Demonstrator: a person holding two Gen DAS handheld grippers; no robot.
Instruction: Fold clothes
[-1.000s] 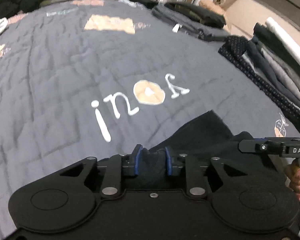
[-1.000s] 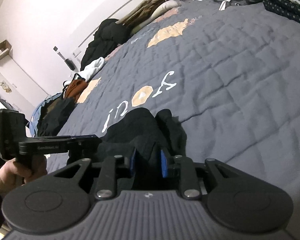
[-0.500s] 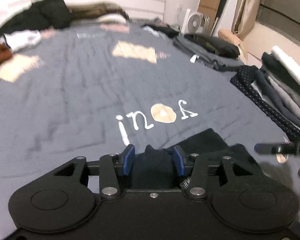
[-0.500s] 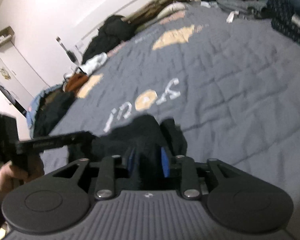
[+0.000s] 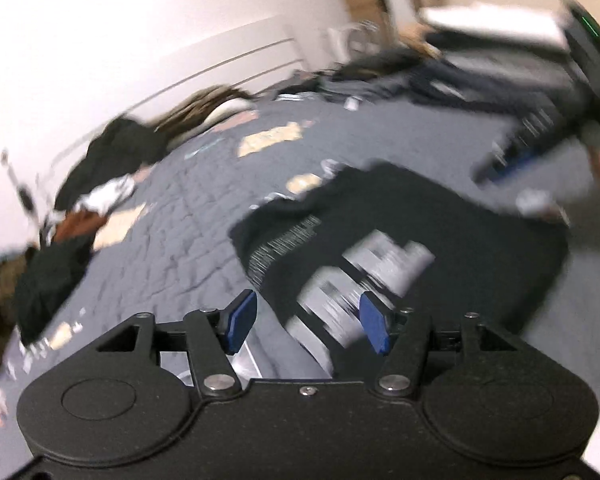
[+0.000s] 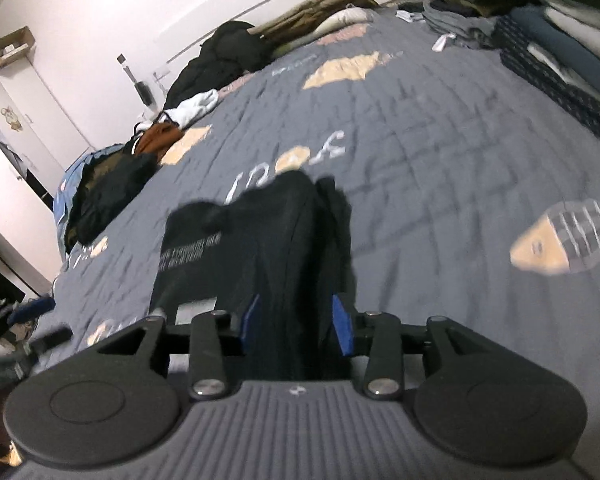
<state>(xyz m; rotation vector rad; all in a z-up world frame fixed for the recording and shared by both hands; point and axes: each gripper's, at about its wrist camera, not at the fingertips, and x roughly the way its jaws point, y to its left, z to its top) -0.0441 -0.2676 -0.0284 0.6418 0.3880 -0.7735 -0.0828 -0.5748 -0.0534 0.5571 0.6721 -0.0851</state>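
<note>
A black T-shirt (image 5: 420, 216) with a white print lies flat on the grey quilt (image 5: 196, 224). In the left wrist view, my left gripper (image 5: 308, 324) hangs over its near edge, jaws wide apart and holding nothing. The view is blurred by motion. In the right wrist view the same T-shirt (image 6: 276, 232) runs away from my right gripper (image 6: 296, 326), whose blue pads (image 6: 342, 328) stand apart with loose black cloth lying between them. The right gripper (image 5: 540, 144) also shows as a dark blur at the upper right of the left wrist view.
The quilt (image 6: 440, 152) carries pale letters and a fish print (image 6: 560, 240). Folded clothes (image 6: 560, 52) are stacked along the right edge. A black jacket (image 6: 228, 52) and other loose garments (image 6: 112, 184) lie along the far and left sides.
Both grippers were shut on bunched black cloth and have opened. The T-shirt now lies spread out with its print showing. The left gripper has swung and tilted sharply.
</note>
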